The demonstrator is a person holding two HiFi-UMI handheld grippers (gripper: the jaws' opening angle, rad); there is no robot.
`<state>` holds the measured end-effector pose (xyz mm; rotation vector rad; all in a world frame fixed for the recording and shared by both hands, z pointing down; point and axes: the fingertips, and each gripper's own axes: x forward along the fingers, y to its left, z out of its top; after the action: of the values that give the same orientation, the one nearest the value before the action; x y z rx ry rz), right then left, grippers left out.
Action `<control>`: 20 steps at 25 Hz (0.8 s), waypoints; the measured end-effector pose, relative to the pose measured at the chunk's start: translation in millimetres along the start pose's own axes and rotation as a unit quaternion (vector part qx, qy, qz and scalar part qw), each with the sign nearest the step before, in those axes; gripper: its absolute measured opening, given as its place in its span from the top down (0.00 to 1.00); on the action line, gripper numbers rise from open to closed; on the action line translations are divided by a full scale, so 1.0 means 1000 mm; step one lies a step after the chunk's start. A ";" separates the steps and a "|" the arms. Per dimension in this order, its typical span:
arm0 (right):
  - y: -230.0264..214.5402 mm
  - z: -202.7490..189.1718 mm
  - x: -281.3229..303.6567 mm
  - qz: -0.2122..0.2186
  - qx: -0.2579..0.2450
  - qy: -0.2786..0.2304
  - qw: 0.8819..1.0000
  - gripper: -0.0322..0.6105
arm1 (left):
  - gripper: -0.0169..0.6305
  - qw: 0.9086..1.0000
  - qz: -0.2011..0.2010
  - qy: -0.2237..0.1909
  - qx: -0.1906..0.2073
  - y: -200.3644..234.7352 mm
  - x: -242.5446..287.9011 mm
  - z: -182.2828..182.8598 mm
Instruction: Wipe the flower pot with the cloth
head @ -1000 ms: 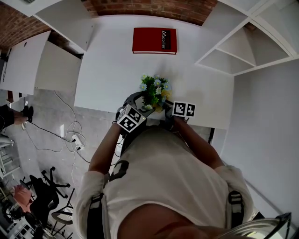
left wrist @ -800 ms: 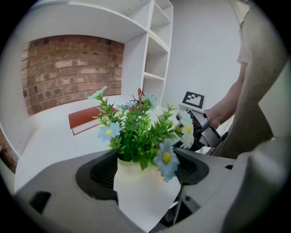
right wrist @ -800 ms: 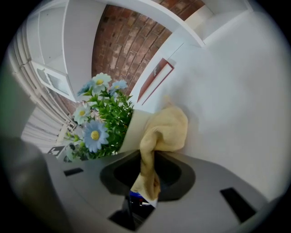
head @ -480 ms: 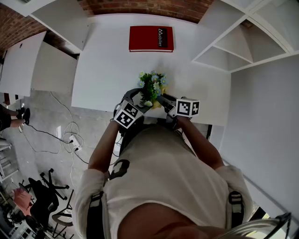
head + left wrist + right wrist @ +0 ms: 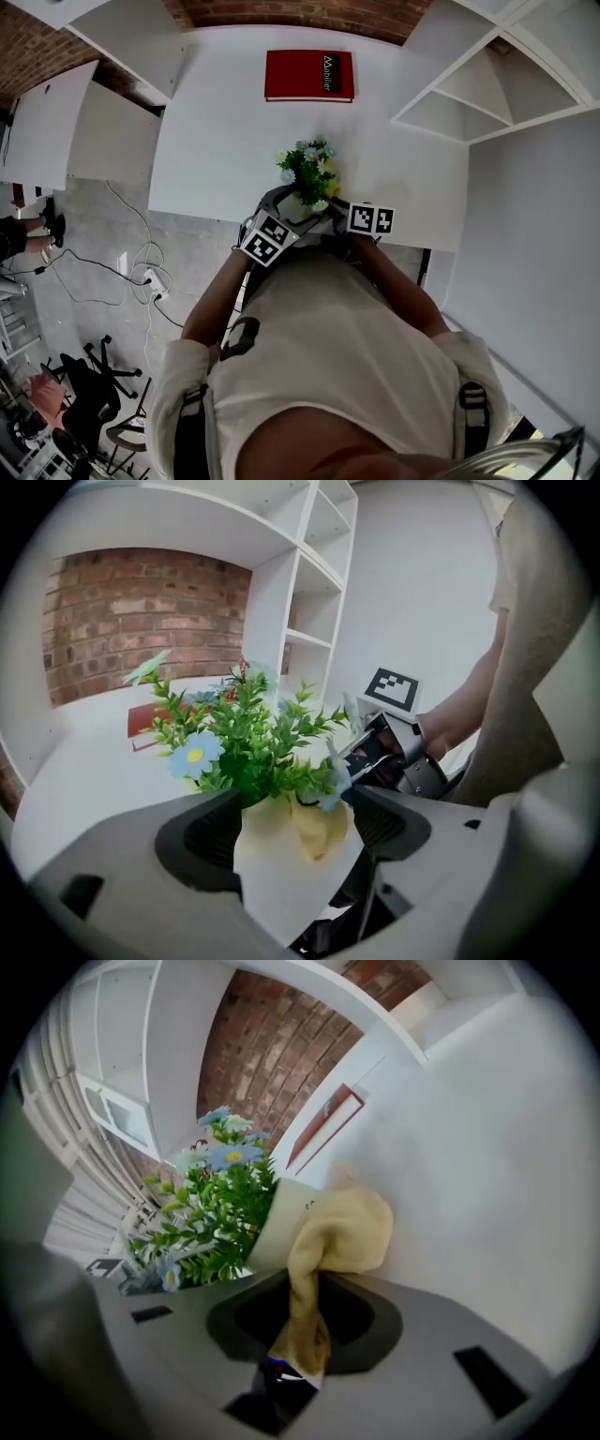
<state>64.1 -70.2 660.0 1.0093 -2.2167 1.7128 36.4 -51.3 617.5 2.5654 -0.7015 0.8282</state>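
Between the jaws of the left gripper (image 5: 295, 829) sits the white flower pot (image 5: 281, 874), clamped on both sides, with its green leaves and blue flowers (image 5: 248, 742) rising above them. The right gripper (image 5: 302, 1326) is pinched narrowly on a yellow cloth (image 5: 342, 1232), whose bunched end touches the pot's side. Both meet at the front edge of the white table (image 5: 225, 141), right of its middle, and a red book (image 5: 309, 75) lies by the back edge.
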 end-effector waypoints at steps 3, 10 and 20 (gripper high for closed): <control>-0.006 0.002 0.001 -0.012 -0.014 0.001 1.000 0.80 | 0.42 1.000 -0.016 0.002 0.010 -0.006 -0.004 0.007; -0.010 0.004 -0.001 -0.016 0.000 -0.006 1.000 0.80 | 0.42 1.000 -0.008 0.014 0.010 0.016 -0.018 0.004; 0.039 0.030 -0.023 0.000 -0.086 -0.029 0.996 0.80 | 0.42 1.000 -0.017 0.016 0.014 0.004 -0.002 0.007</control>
<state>66.0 -83.5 607.3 1.0289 -2.3517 1.4786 36.0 -57.2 612.2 2.5767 -0.6399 0.8715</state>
